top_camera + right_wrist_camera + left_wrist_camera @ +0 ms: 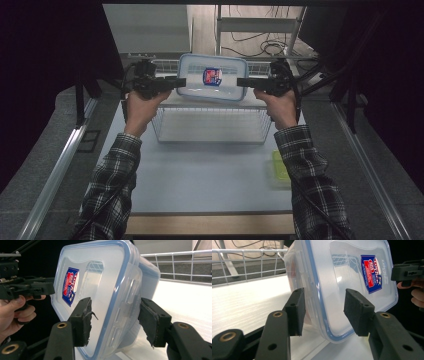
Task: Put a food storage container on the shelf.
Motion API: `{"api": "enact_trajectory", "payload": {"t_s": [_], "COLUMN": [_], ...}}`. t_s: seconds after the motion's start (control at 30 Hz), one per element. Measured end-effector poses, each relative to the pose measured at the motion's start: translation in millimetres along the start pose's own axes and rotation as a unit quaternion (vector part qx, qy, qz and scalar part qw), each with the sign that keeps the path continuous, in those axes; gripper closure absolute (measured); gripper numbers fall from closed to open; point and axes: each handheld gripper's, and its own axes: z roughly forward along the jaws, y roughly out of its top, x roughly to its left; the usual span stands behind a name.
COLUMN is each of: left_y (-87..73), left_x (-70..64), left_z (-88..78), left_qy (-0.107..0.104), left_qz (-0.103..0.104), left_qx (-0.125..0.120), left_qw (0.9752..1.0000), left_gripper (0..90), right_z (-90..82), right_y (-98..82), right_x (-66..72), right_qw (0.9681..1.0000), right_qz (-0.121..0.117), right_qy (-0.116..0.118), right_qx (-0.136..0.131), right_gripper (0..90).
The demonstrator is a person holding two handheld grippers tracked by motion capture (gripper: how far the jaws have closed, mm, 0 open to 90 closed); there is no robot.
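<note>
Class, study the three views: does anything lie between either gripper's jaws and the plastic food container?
Nothing visible does. The left gripper and right gripper each straddle an end of the lidded food container above the wire basket, jaws directly against lid and base with nothing between.

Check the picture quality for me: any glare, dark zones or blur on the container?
High view: dim, black at both sides, soft glare on the container lid. Left gripper view: sharp lid label, bright washed-out shelf. Right gripper view: shelf blown out white, black backdrop behind the lid.
</note>
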Motion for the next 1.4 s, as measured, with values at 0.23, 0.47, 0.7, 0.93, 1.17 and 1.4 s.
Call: {"api": "enact_trajectory", "payload": {"t_s": [0.23, 0.47, 0.7, 0.93, 1.17, 1.4], "left_y": [-3.1, -1.9, 1.1, 0.6, -9.6, -29.1], "left_x": [1.6, 0.3, -5.3, -13.3, -22.5, -31.4], "left_z": [4.3, 5.2, 2.9, -2.4, -12.9, -21.5], "left_qy": [-0.003, -0.003, 0.013, 0.031, 0.027, 0.021], "left_qz": [-0.003, -0.004, 0.008, 0.032, 0.057, 0.063], "left_qx": [0.007, 0.001, -0.003, -0.007, -0.006, 0.012], "left_qw": [1.0000, 1.0000, 0.9999, 0.9990, 0.9980, 0.9977], "left_gripper": [50.2, 50.0, 50.9, 45.1, 27.4, 20.8], "right_z": [1.9, 1.8, 1.9, -3.8, -16.9, -22.9], "right_y": [0.9, 2.1, 0.4, -3.2, -13.4, -29.3], "right_x": [-0.8, 5.3, 10.0, 10.3, 13.5, 18.9], "right_qw": [0.9998, 0.9979, 0.9952, 0.9952, 0.9963, 0.9937], "right_qz": [0.014, -0.014, -0.038, -0.049, -0.066, -0.097], "right_qy": [-0.014, -0.064, -0.090, -0.083, -0.050, -0.050], "right_qx": [-0.001, -0.002, -0.010, -0.015, -0.022, -0.025], "right_gripper": [42.1, 45.0, 52.3, 48.7, 36.3, 26.1]}}
